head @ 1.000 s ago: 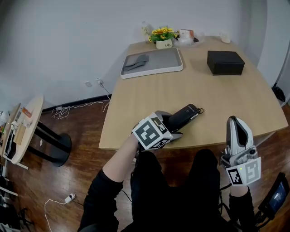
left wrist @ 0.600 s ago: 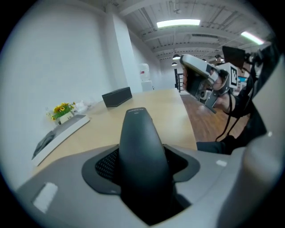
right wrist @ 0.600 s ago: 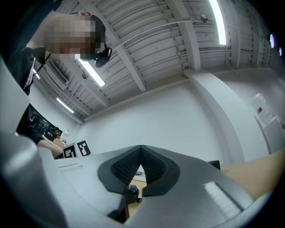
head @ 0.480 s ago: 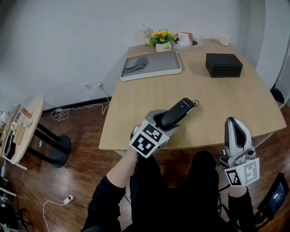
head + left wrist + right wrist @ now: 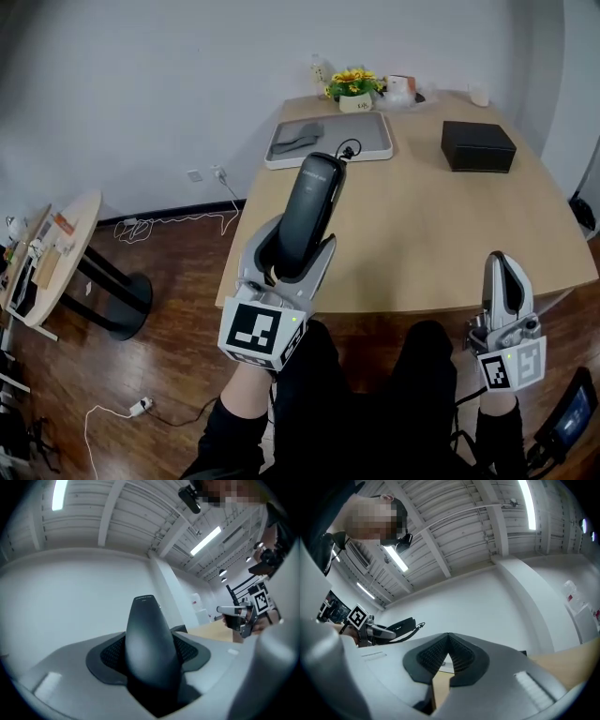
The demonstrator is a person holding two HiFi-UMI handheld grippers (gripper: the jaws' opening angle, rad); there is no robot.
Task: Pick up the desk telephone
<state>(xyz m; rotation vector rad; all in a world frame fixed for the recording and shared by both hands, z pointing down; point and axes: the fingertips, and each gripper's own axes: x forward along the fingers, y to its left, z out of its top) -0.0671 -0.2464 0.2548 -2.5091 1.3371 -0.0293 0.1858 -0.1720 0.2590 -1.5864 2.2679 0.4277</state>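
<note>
Head view: wooden table (image 5: 441,225) fills the centre and right. A round side table (image 5: 56,262) stands on the floor at 9 o'clock, well apart from it. A grey tray (image 5: 328,159) sits at the table's far left with a grey cloth (image 5: 298,134) in it. A black box (image 5: 478,145) is at 3 o'clock of the tray.

The left gripper (image 5: 300,248) is clenched on the black telephone handset (image 5: 314,202), gripping its lower half. The handset is up off the table over the near left edge, with its free end pointing to 12 o'clock. A short cord loop (image 5: 349,148) hangs at that end. In the left gripper view the handset (image 5: 147,644) sits squarely between the pads, with wall and ceiling behind it.

The right gripper (image 5: 500,272) is at 4 o'clock of the left, past the table's near edge. Its jaws are closed tip to tip with nothing between them.

A flower pot (image 5: 354,82) and a white cup (image 5: 479,94) stand at the far edge.
</note>
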